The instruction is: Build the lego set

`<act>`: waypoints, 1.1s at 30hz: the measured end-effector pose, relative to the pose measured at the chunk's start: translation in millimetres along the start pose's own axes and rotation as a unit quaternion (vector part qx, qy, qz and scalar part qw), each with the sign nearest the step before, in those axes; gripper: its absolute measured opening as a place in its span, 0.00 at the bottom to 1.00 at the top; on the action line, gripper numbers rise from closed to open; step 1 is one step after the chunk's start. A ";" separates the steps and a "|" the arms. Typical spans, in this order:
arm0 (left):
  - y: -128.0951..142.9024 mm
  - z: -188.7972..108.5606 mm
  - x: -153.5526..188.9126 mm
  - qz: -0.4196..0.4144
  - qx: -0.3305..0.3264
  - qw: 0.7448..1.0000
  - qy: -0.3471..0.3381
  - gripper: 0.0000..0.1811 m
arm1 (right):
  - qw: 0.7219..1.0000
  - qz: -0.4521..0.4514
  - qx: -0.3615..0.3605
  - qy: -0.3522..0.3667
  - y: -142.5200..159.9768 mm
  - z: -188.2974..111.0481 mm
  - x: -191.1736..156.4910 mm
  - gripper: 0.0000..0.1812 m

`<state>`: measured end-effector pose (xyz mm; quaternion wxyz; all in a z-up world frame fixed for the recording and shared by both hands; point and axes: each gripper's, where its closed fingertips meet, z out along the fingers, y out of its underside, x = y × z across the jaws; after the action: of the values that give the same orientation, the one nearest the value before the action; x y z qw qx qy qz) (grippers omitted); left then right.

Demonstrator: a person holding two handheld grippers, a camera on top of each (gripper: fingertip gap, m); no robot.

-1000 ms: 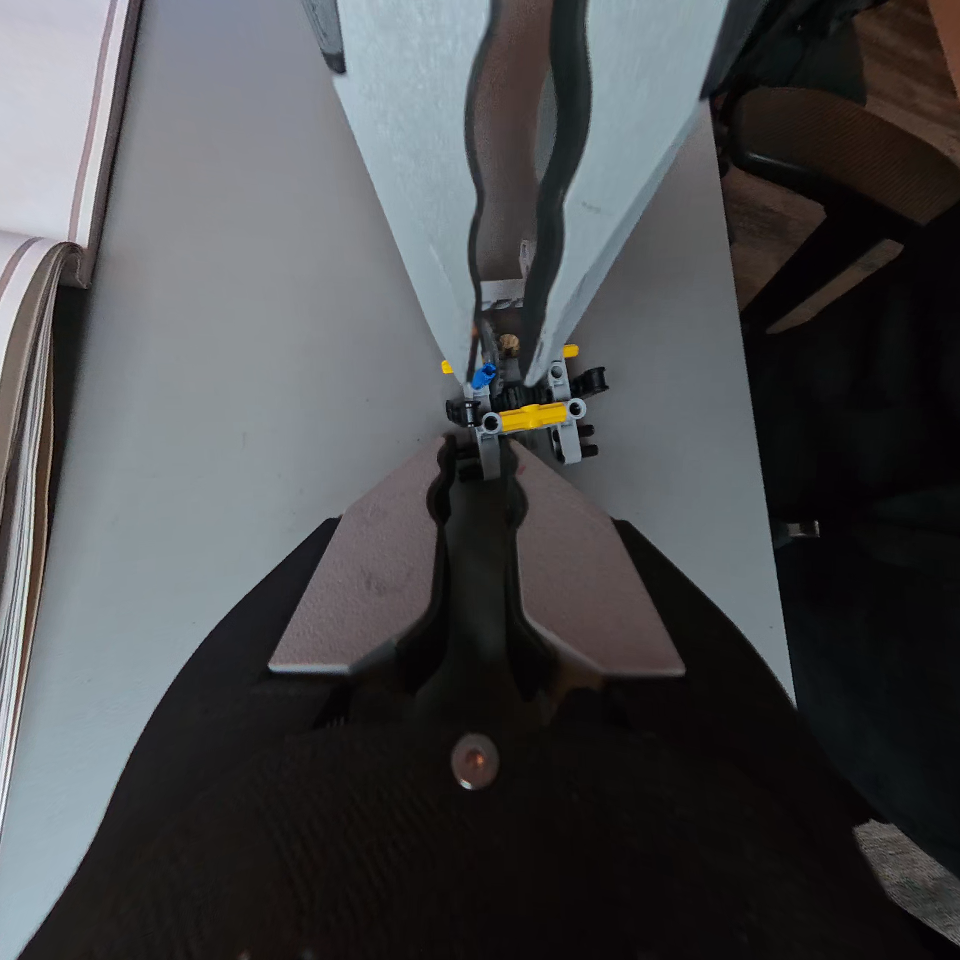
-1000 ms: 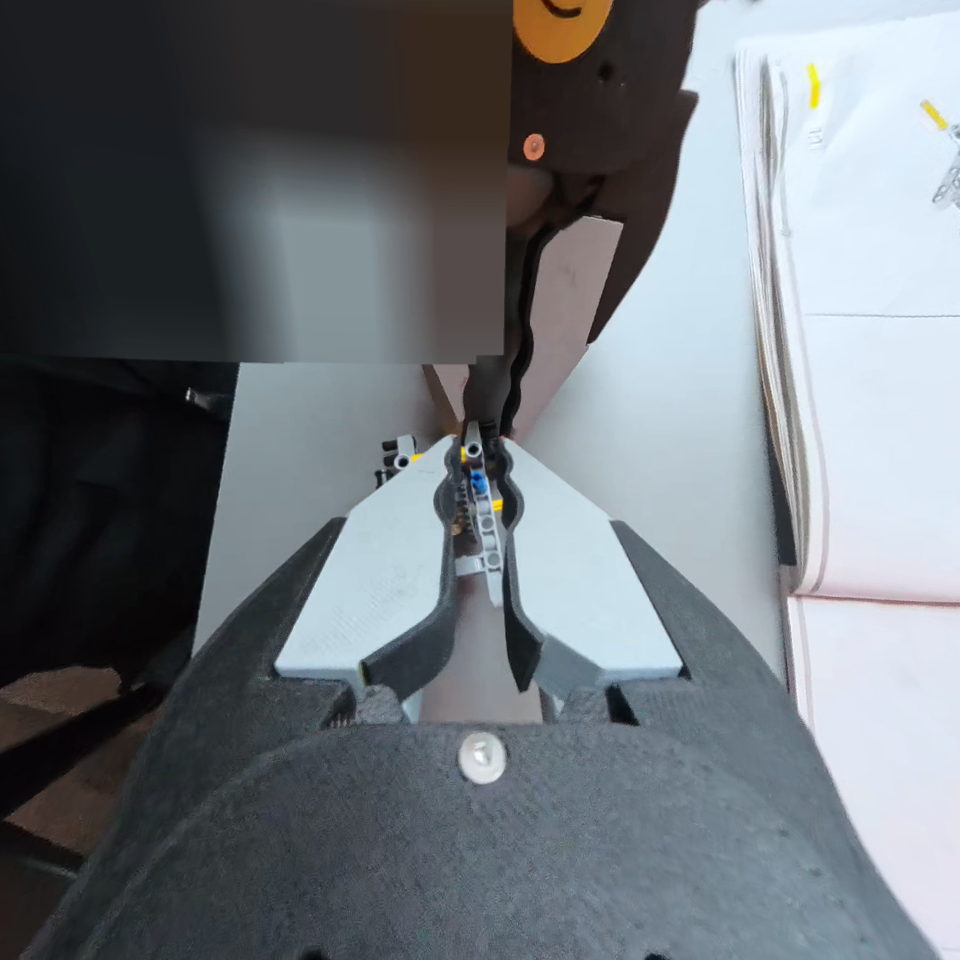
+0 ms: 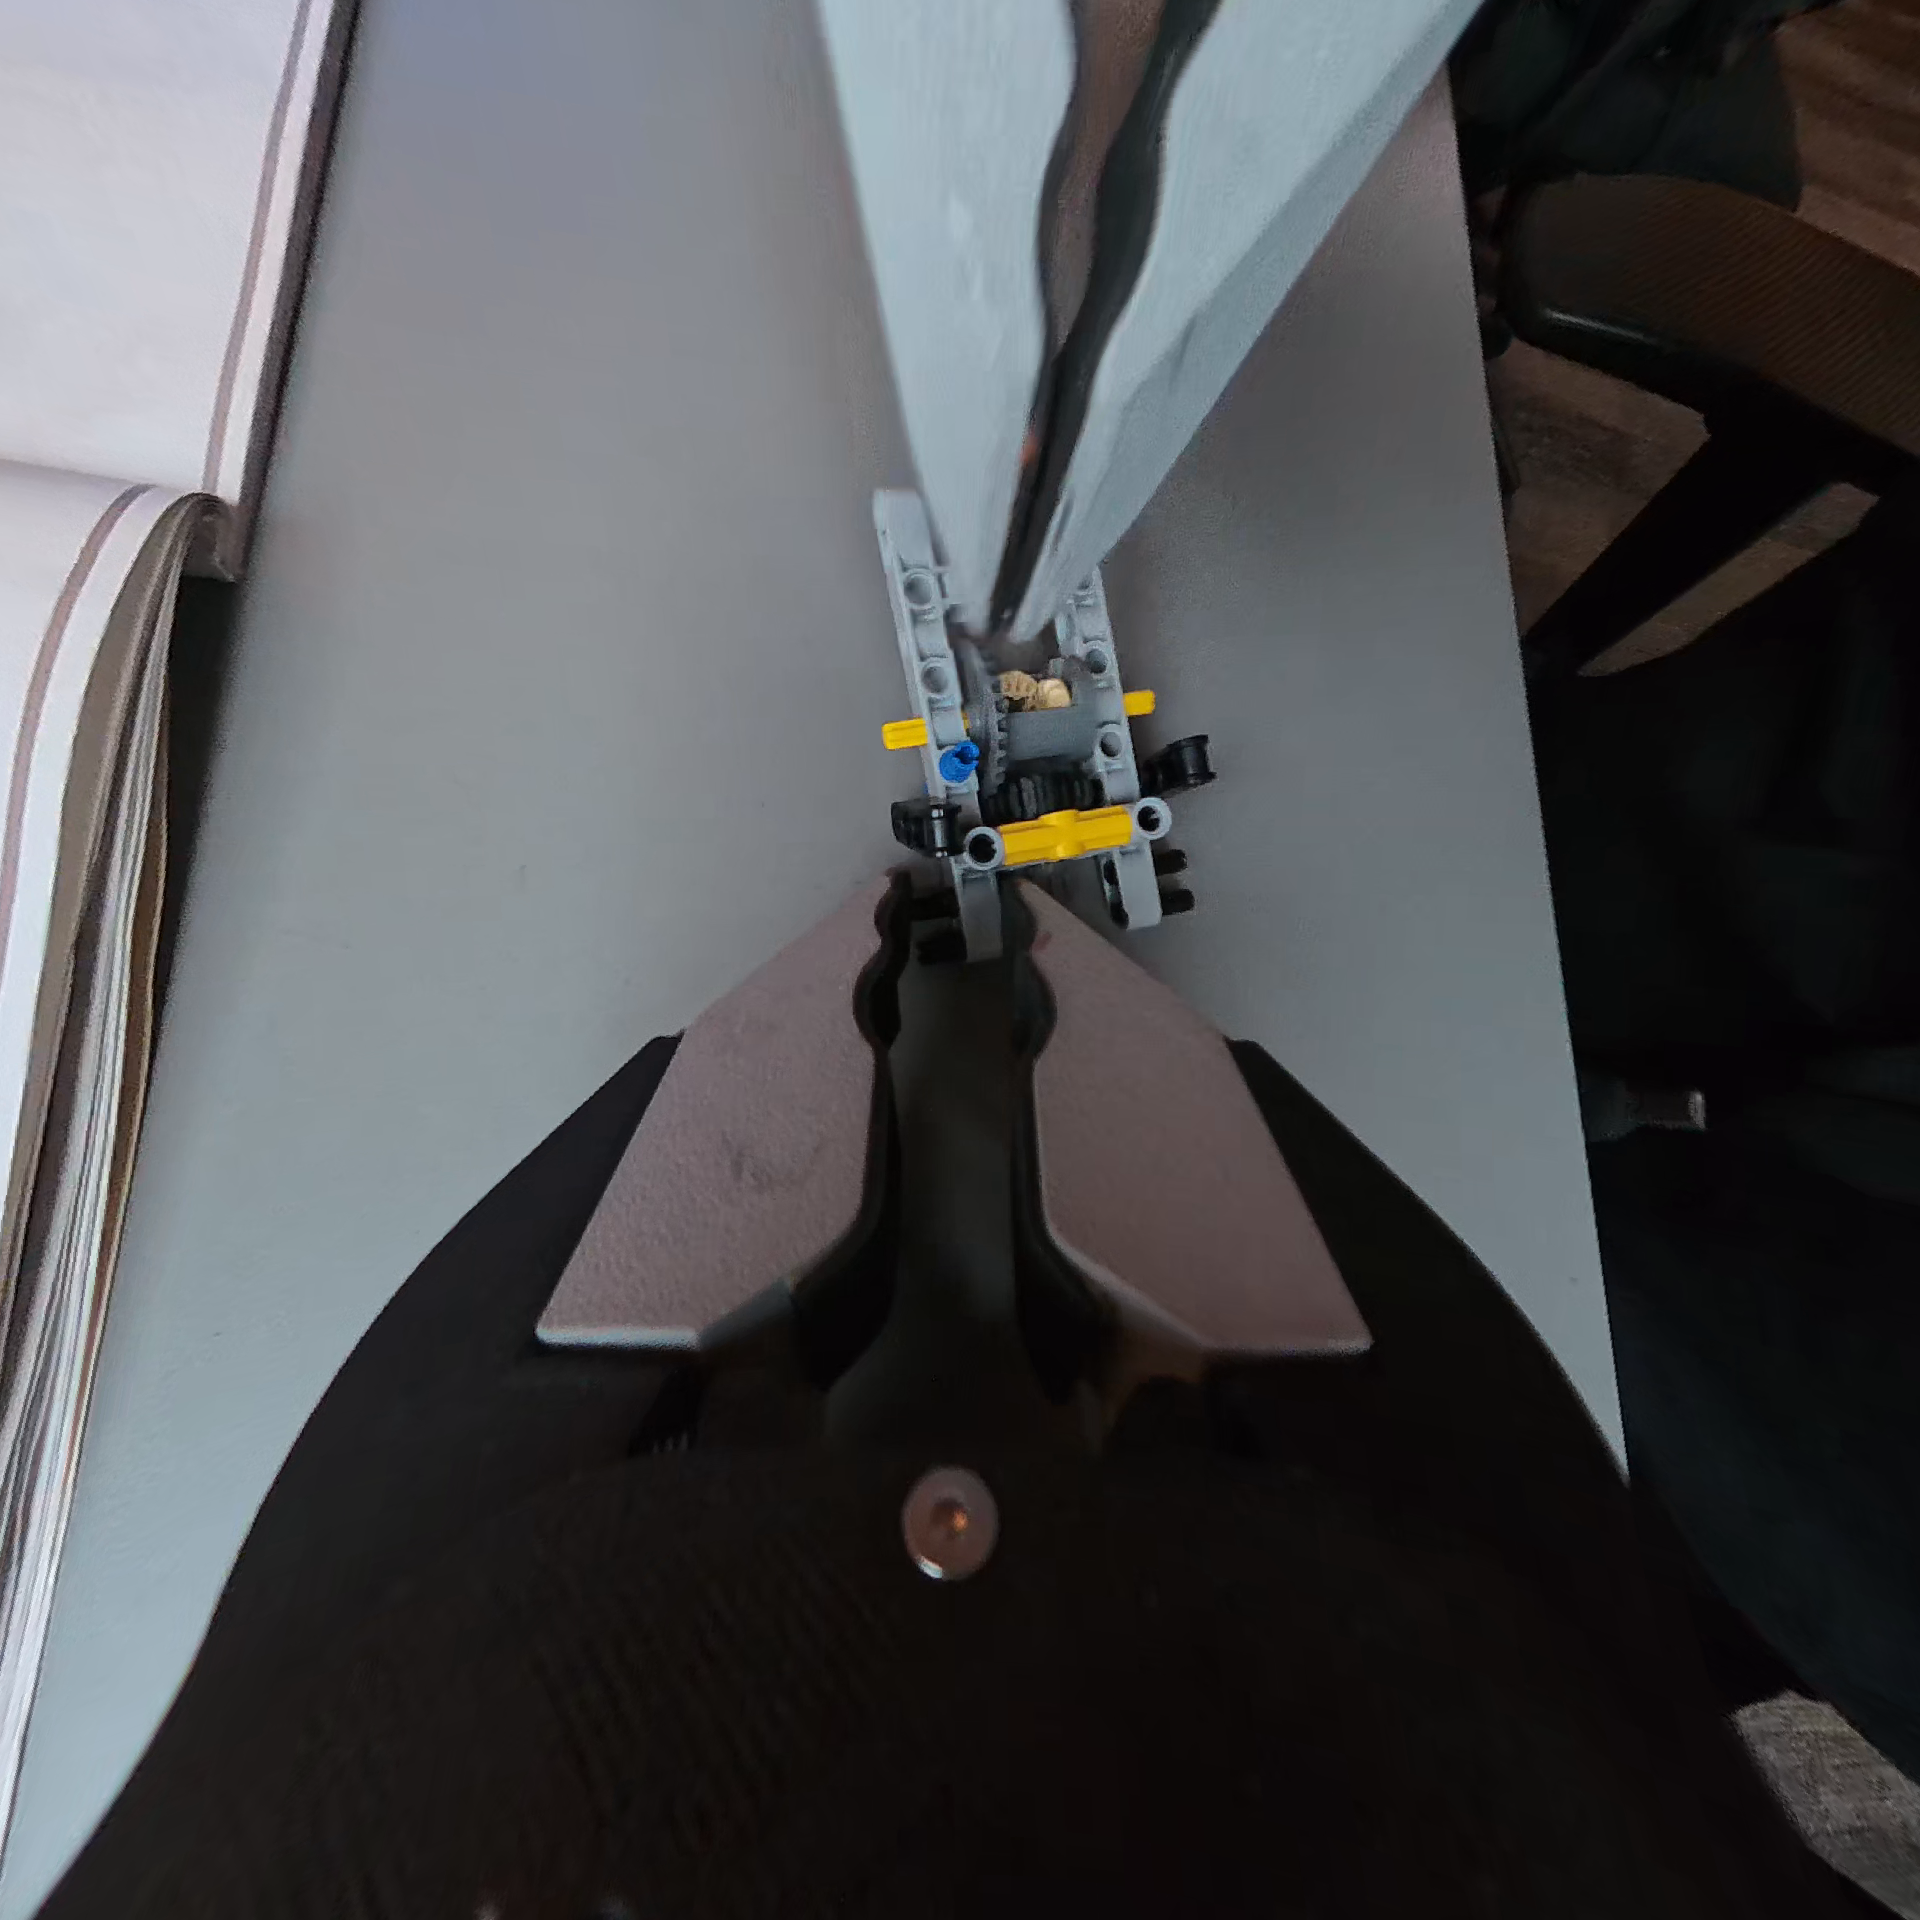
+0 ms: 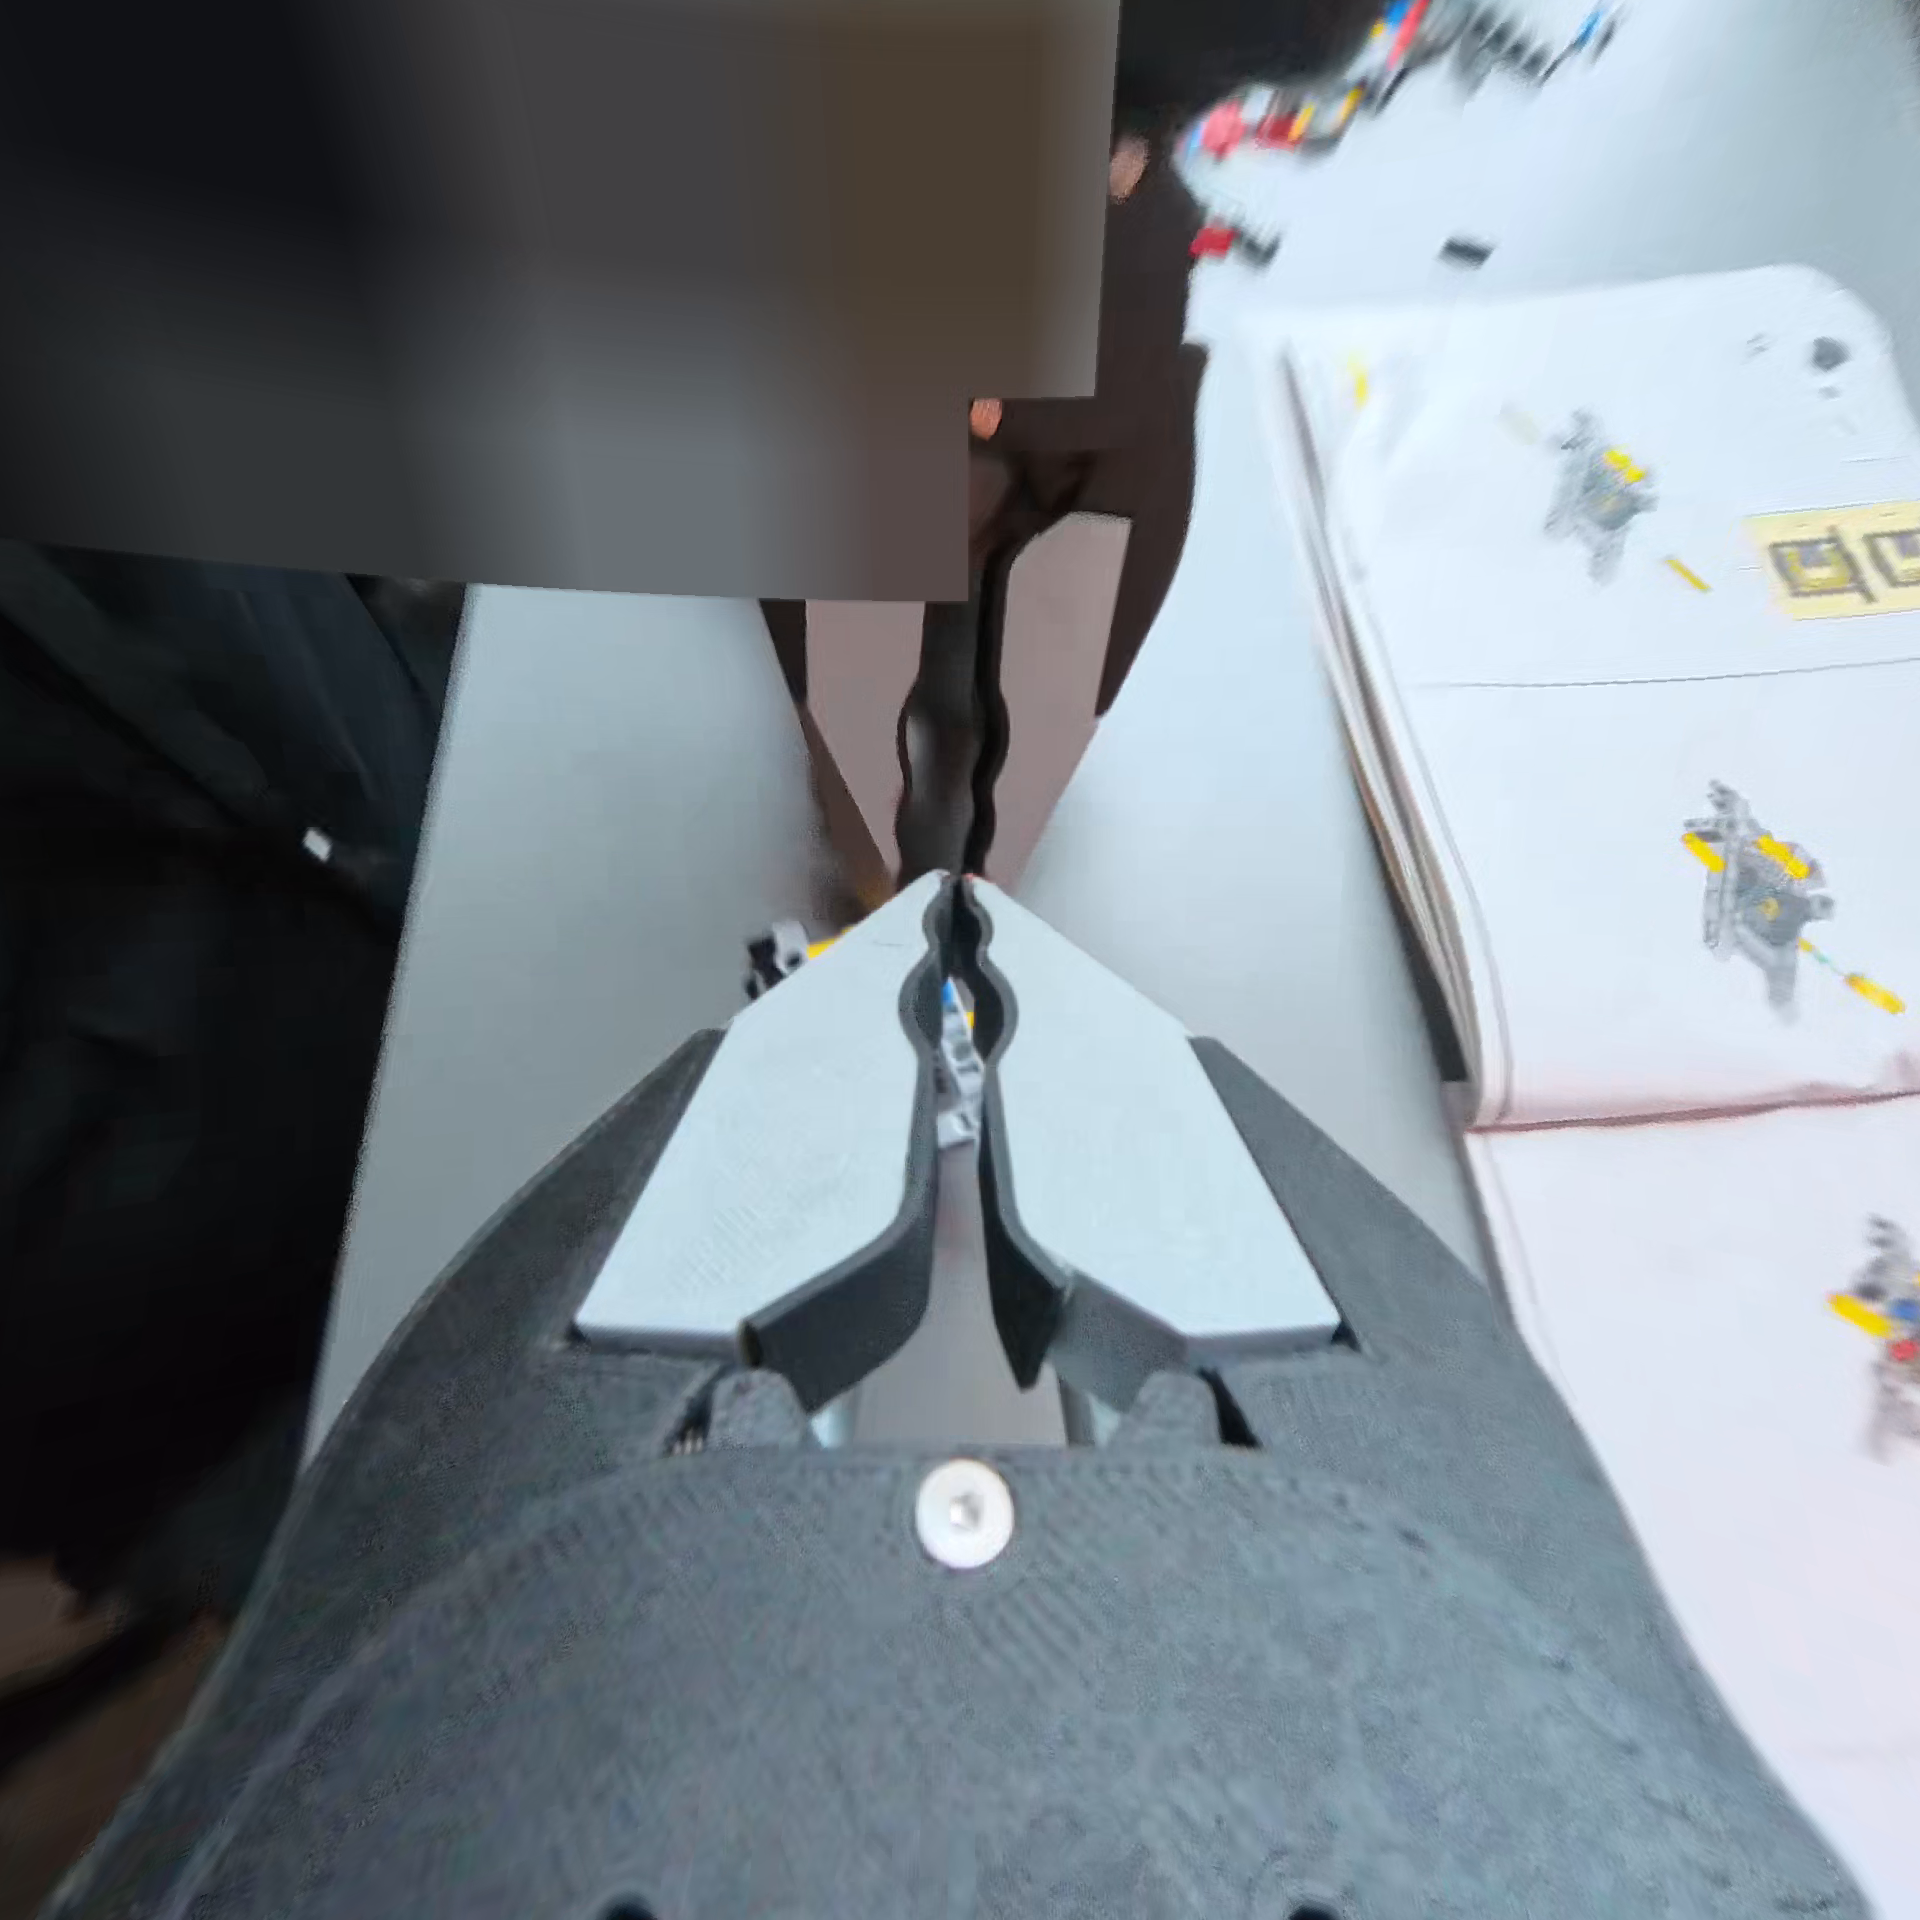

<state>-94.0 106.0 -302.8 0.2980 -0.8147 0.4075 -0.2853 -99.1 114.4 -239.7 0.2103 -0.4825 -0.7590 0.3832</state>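
- Between my left hand-held gripper (image 3: 982,904) fingers: near end of the lego assembly (image 3: 1029,758), clamped, above the worktop (image 3: 520,831).
- Opposite, my right hand-held gripper (image 4: 956,894) pinches the far end of a grey beam (image 4: 958,1075).
- Long axis runs gripper to gripper.

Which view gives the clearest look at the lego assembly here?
The left wrist view. There the lego assembly lies open between the two grippers: grey beams, yellow axle, black gears and blue pin all show. In the right wrist view the right gripper covers most of it; only a grey beam shows through the gap between its fingers.
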 end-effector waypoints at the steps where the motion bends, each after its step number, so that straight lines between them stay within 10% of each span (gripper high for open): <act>1: -0.4 -0.3 -1.4 -0.003 0.001 1.000 -0.003 0.08 | 0.999 0.031 0.040 -0.002 -3.9 -5.5 0.1 0.00; 10: -15.9 -25.7 -14.7 0.002 0.074 0.994 -0.077 0.28 | 0.965 0.099 0.215 0.117 8.4 -52.4 6.9 0.00; 14: -14.8 -101.4 -29.2 -0.013 0.114 0.977 -0.179 0.21 | 0.960 0.086 0.177 0.198 30.5 -62.9 15.5 0.00; 19: 22.4 -185.2 -33.3 -0.086 0.117 0.952 -0.270 0.20 | 0.966 0.103 0.156 0.179 42.9 -58.7 9.2 0.31; 33: 152.3 -248.7 -54.1 -0.237 0.046 0.882 -0.405 0.14 | 0.952 0.053 0.147 0.262 54.6 -59.3 24.2 0.30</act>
<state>-372.6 13.6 -260.2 0.3977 -0.9169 0.0320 -0.0109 -37.8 171.7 -247.1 0.4501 -0.5692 -0.5859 0.3607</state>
